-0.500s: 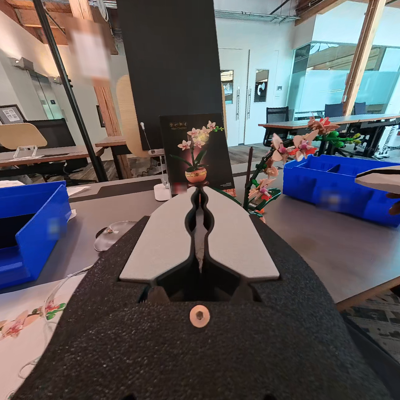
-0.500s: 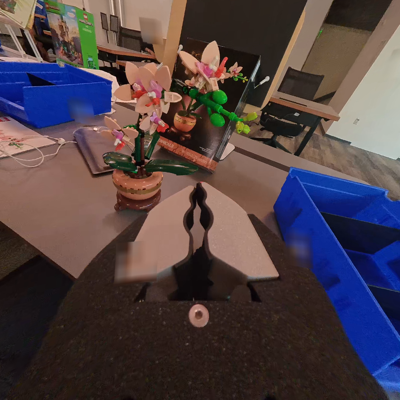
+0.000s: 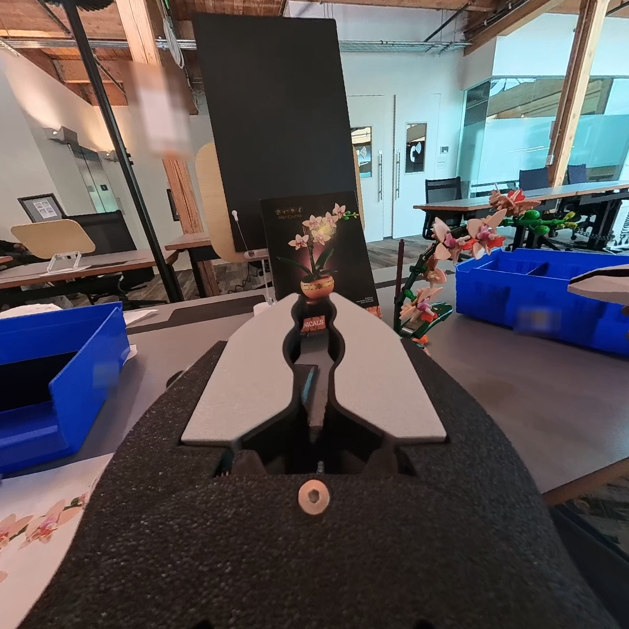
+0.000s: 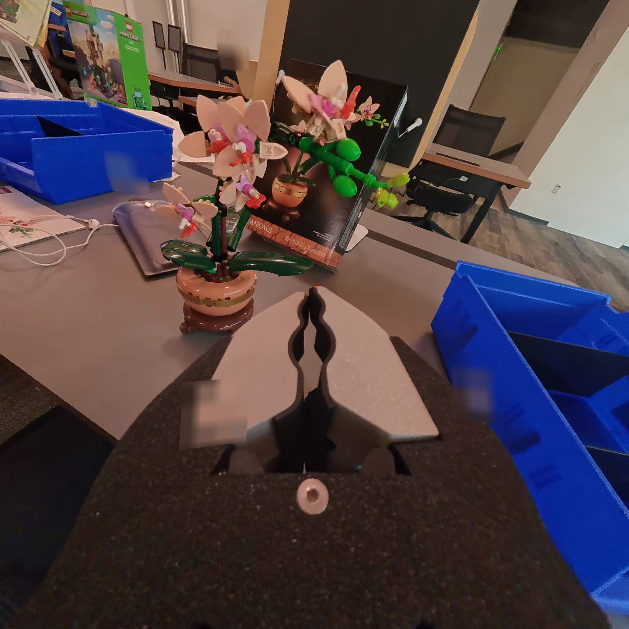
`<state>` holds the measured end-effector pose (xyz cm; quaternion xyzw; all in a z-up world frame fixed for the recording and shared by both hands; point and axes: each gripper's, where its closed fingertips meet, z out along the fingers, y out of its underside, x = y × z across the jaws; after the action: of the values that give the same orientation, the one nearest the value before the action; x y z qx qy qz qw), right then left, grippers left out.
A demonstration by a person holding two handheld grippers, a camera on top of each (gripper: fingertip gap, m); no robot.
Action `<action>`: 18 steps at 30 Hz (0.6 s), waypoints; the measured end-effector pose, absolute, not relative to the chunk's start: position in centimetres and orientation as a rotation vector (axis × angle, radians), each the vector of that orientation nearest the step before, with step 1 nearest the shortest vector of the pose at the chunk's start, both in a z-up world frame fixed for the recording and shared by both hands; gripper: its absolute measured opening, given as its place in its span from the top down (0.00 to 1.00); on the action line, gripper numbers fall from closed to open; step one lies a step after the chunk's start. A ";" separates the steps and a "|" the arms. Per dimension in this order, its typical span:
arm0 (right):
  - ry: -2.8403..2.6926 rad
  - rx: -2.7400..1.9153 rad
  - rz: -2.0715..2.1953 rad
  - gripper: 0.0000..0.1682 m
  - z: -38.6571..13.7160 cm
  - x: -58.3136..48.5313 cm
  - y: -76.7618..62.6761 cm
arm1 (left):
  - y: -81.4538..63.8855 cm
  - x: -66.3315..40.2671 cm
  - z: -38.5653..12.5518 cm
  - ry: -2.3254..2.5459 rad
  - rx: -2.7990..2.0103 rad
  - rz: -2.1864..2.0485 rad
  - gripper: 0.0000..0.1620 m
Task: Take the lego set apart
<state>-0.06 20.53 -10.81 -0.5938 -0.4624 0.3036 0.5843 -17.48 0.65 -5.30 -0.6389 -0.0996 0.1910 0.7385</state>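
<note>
One lego orchid (image 4: pixel 221 218) stands upright on the grey bench (image 4: pixel 85 306), fully built, in its pink pot on a brown base. Count the blooms from the right wrist view: four open flowers, plus a green bud stalk reaching off to the right. Three dark green leaves spread at the pot's rim.

Right tongs (image 4: pixel 313 292) hang just near of the pot, a little to its right, tips pressed together, nothing between them, not touching the orchid. Left tongs (image 3: pixel 315 303) are parted, a clear gap between the grey fingers (image 3: pixel 258 367), nothing held; through that gap the box shows.

One set box (image 4: pixel 333 177) stands tilted just behind the orchid, dark with a flower picture on its front. Two blue bins: one (image 4: pixel 85 153) far left on the bench, one (image 4: pixel 544 391) near right, divided into compartments, how many I cannot tell. From the left wrist view the orchid (image 3: pixel 442 265) sits right of the box (image 3: pixel 320 252), between it and the right-hand bin (image 3: pixel 531 289), and the right tongs' tip (image 3: pixel 599 282) pokes in at the right edge.

One dark flat pouch (image 4: pixel 146 235) lies left of the orchid, one white cord (image 4: pixel 51 248) curling beside it, one printed booklet (image 4: pixel 23 218) at the far left edge.
</note>
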 end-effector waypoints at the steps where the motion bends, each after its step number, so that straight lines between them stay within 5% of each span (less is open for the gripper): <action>1: -1.074 -1.383 0.711 0.99 -10.7 0.0 20.6 | 0.6 -17.5 -5.3 -0.222 -1.401 0.419 0.93; 5: -1.057 -1.380 0.756 0.90 -10.2 0.4 20.6 | 1.0 -17.4 -5.4 -0.208 -1.406 0.416 0.84; 10: -1.069 -1.400 0.788 0.71 -10.3 0.8 21.2 | 1.7 -16.7 -5.4 -0.195 -1.420 0.377 0.61; 13: -1.071 -1.383 0.778 0.67 -9.8 1.5 21.7 | 2.5 -16.0 -5.8 -0.184 -1.455 0.337 0.48; 18: -1.054 -1.345 0.813 0.70 -8.8 2.2 21.9 | 3.8 -14.7 -6.6 -0.122 -1.518 0.308 0.46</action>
<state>2.20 21.93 -8.78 -0.5765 -0.4518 0.3486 0.5849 -14.71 3.81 -6.60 -0.6849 -0.0552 0.1391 0.7131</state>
